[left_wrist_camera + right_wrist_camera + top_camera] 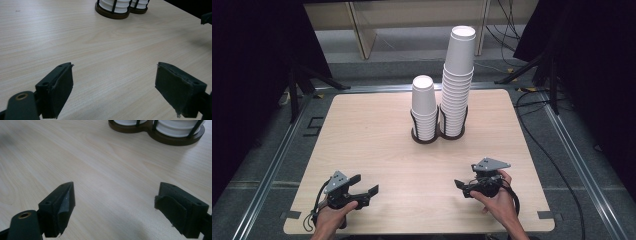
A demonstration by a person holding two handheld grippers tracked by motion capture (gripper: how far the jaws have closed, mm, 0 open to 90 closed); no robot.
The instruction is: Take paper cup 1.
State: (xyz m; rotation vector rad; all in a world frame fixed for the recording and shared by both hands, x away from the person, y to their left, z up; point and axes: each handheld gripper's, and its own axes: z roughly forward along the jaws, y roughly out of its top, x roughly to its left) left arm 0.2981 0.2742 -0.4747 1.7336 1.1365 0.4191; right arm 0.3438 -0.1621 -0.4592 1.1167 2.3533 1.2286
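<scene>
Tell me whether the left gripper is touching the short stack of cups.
Apart. In the high view the left gripper sits near the table's front edge, with bare tabletop between it and the short stack of cups in the holder.

Both gripper views cut off the cup stacks above their holder.
</scene>
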